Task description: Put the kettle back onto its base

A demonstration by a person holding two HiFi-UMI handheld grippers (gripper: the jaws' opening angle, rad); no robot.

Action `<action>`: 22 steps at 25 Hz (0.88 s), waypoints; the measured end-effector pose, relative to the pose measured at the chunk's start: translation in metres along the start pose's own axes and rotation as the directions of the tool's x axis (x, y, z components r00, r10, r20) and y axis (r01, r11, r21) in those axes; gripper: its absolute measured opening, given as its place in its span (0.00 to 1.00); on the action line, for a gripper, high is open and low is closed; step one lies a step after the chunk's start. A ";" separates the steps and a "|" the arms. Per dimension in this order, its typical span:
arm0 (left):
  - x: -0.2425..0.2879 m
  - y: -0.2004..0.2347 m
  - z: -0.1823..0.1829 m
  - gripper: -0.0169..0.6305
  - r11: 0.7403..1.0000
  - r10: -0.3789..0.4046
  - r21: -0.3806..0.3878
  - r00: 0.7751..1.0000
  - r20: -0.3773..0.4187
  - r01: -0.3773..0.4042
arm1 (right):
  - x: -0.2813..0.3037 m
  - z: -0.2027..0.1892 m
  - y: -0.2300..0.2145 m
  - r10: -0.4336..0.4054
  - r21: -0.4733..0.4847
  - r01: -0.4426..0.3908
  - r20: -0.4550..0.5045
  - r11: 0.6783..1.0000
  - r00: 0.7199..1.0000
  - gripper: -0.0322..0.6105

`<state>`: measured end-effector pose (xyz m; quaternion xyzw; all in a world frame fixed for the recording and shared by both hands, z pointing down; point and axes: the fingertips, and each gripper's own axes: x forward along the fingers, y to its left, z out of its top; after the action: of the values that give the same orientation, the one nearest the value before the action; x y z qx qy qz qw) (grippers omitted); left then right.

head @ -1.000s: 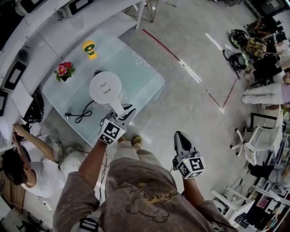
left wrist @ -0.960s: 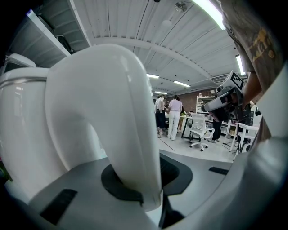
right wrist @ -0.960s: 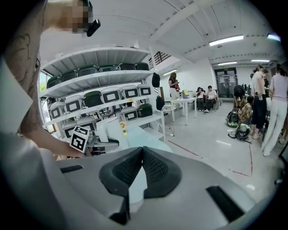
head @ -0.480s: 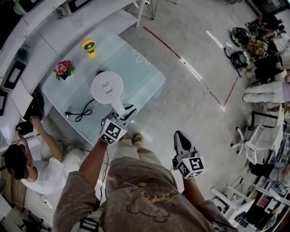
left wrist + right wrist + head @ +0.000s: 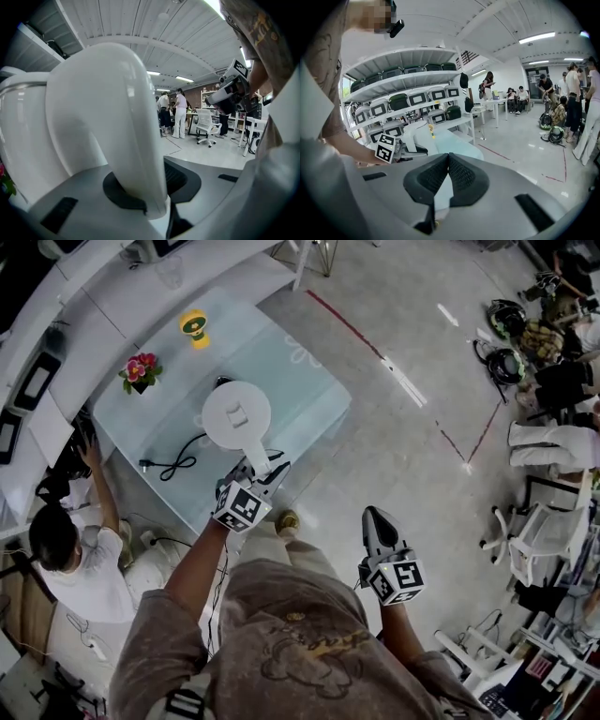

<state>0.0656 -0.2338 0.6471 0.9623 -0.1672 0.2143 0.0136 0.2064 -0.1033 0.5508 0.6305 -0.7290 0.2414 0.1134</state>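
A white kettle (image 5: 236, 415) stands on the glass table (image 5: 305, 395), seen from above with its lid up. A black edge of its base (image 5: 222, 382) peeks out behind it. My left gripper (image 5: 258, 468) has the kettle's handle (image 5: 108, 136) between its jaws. Its pads lie against the handle, and the jaws have just been opening a little. The kettle's body (image 5: 23, 140) fills the left of the left gripper view. My right gripper (image 5: 375, 519) hangs off the table to the right, shut and empty, its pads (image 5: 461, 176) meeting at the tips.
A black cord (image 5: 178, 460) curls on the glass left of the kettle. A pink flower pot (image 5: 139, 371) and a small yellow object (image 5: 194, 327) stand at the table's far side. A seated person (image 5: 66, 549) is close at the left. White shelving curves behind.
The kettle and my left gripper stay in about the same place on the table. The seated person at the left has stretched an arm up toward the shelf. My right gripper has not moved.
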 end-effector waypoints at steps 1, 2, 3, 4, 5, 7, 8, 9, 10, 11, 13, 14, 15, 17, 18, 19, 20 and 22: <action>0.001 -0.001 0.000 0.17 1.000 -0.002 0.000 1.000 -0.007 0.002 | 0.000 -0.001 0.000 0.004 0.000 -0.004 -0.001 1.000 1.000 0.05; 0.002 -0.002 -0.001 0.18 1.000 -0.005 -0.003 1.000 -0.016 0.004 | 0.001 -0.002 0.001 0.008 0.001 -0.008 -0.003 1.000 1.000 0.05; 0.001 -0.002 -0.003 0.20 1.000 -0.008 -0.010 1.000 -0.027 0.008 | 0.002 -0.002 0.003 0.015 0.001 -0.015 -0.005 1.000 1.000 0.05; -0.001 -0.003 -0.005 0.23 1.000 -0.011 -0.022 0.999 -0.039 0.010 | 0.004 -0.002 0.005 0.025 -0.002 -0.025 -0.005 1.000 1.000 0.05; -0.004 -0.002 -0.006 0.28 0.999 -0.013 -0.036 0.999 -0.051 0.012 | 0.008 -0.001 0.008 0.039 -0.006 -0.039 -0.004 0.999 0.999 0.05; -0.014 0.000 -0.009 0.35 0.998 -0.009 -0.065 0.998 -0.070 0.004 | 0.017 0.001 0.014 0.074 -0.016 -0.074 -0.003 0.997 0.997 0.05; -0.019 0.002 -0.010 0.38 0.997 -0.002 -0.081 0.997 -0.075 -0.004 | 0.021 0.002 0.017 0.092 -0.021 -0.092 -0.004 0.996 0.996 0.05; -0.025 0.003 -0.010 0.39 0.995 0.010 -0.098 0.997 -0.077 -0.017 | 0.025 0.002 0.020 0.110 -0.027 -0.110 -0.005 0.994 0.994 0.05; -0.032 0.005 -0.009 0.39 0.993 0.026 -0.114 0.997 -0.076 -0.034 | 0.028 0.003 0.024 0.126 -0.032 -0.127 -0.006 0.991 0.992 0.05; -0.038 0.007 -0.008 0.40 0.990 0.045 -0.129 0.996 -0.071 -0.054 | 0.031 0.004 0.028 0.142 -0.038 -0.143 -0.005 0.989 0.990 0.05; -0.053 0.012 -0.001 0.40 0.983 0.086 -0.158 0.995 -0.055 -0.094 | 0.037 0.007 0.035 0.172 -0.053 -0.172 -0.001 0.984 0.985 0.05; -0.061 0.015 0.002 0.40 0.979 0.107 -0.171 0.993 -0.047 -0.114 | 0.040 0.009 0.039 0.188 -0.061 -0.187 0.002 0.980 0.982 0.05; -0.070 0.017 0.006 0.40 0.974 0.127 -0.182 0.991 -0.042 -0.132 | 0.043 0.012 0.044 0.203 -0.068 -0.203 0.005 0.977 0.979 0.05; -0.087 0.022 0.014 0.40 0.965 0.164 -0.202 0.986 -0.033 -0.167 | 0.048 0.018 0.053 0.233 -0.082 -0.231 0.014 0.969 0.972 0.05; -0.095 0.024 0.017 0.40 0.960 0.180 -0.214 0.983 -0.029 -0.182 | 0.050 0.021 0.058 0.246 -0.087 -0.244 0.018 0.966 0.969 0.05; -0.104 0.025 0.020 0.40 0.954 0.195 -0.226 0.980 -0.025 -0.195 | 0.052 0.024 0.062 0.258 -0.092 -0.255 0.022 0.963 0.966 0.05; -0.112 0.025 0.023 0.40 0.949 0.207 -0.239 0.978 -0.023 -0.207 | 0.053 0.027 0.067 0.270 -0.096 -0.266 0.025 0.959 0.963 0.05; -0.130 0.024 0.029 0.40 0.938 0.229 -0.262 0.973 -0.023 -0.227 | 0.054 0.031 0.077 0.291 -0.103 -0.287 0.031 0.952 0.956 0.05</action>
<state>-0.0414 -0.2179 0.5658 0.9268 -0.3045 0.1868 0.1156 0.1263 -0.1582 0.5339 0.5160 -0.8267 0.2052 0.0907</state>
